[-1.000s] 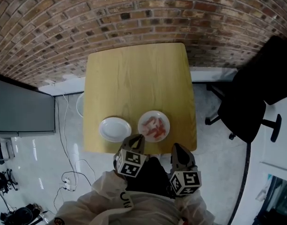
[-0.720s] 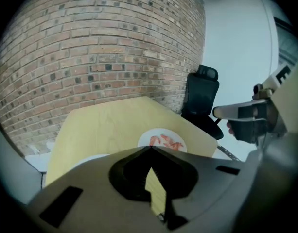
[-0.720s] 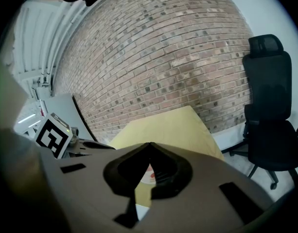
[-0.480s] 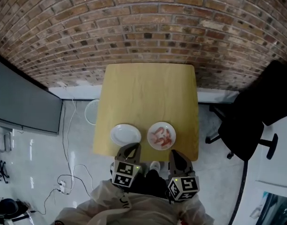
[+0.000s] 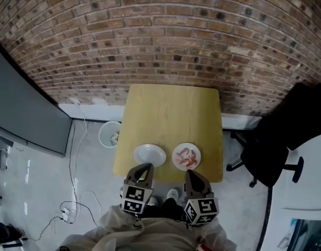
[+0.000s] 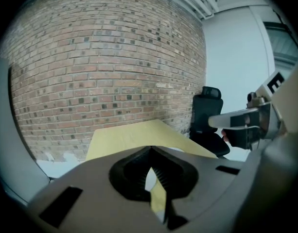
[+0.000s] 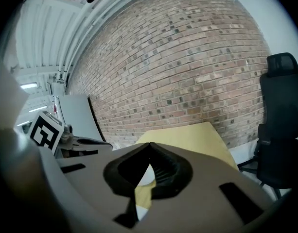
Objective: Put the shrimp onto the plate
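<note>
A brick wall (image 5: 160,30) backs a small wooden table (image 5: 170,111). At the table's near edge hang the left claw (image 5: 145,167) and the right claw (image 5: 191,173), each with its jaws pressed together on nothing. Just ahead of the right claw the shrimp (image 5: 187,157) lie on a plate (image 5: 176,161); ahead of the left claw sits a bare white plate (image 5: 150,154). This fits shrimp waiting to go to the bare plate, or shrimp already delivered. Either way, keeping both claws clear of the rims seems wise.

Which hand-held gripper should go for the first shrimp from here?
Right. The right hand-held gripper points toward the shrimp on their plate, while the left hand-held gripper lines up with the empty white plate. Both are shut and hold nothing.
</note>
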Demonstrator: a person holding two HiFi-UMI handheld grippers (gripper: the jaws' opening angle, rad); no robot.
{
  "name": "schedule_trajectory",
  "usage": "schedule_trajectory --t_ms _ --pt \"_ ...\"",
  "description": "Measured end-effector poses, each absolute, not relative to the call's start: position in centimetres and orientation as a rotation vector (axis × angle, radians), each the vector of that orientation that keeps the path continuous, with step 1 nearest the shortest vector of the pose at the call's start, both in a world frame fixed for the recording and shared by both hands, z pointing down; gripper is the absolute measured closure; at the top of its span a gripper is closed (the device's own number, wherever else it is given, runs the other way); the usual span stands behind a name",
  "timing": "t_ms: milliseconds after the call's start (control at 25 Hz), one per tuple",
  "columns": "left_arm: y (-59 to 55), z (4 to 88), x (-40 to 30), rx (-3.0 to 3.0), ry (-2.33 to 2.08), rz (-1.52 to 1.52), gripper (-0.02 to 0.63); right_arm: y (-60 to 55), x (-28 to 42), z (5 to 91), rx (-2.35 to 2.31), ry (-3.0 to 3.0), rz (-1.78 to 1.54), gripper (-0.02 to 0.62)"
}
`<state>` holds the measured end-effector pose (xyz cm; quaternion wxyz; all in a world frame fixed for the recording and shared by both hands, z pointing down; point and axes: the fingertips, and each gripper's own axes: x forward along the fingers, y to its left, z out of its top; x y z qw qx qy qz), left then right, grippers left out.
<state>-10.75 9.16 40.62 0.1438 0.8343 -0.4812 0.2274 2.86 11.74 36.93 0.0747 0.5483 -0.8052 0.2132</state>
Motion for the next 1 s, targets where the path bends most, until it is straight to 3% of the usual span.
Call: schedule_trajectory --t_ms 480,1000 --pt "14.8 35.4 -17.8 2.490 -1.478 0.509 0.597 17.2 -3.0 32.3 1.753 -2.404 0.501 0.572" --pt "17.4 31.8 -17.6 2.550 -1.521 0.435 0.597 19.2 -4.3 29.1 1.742 -2.438 0.350 0.572"
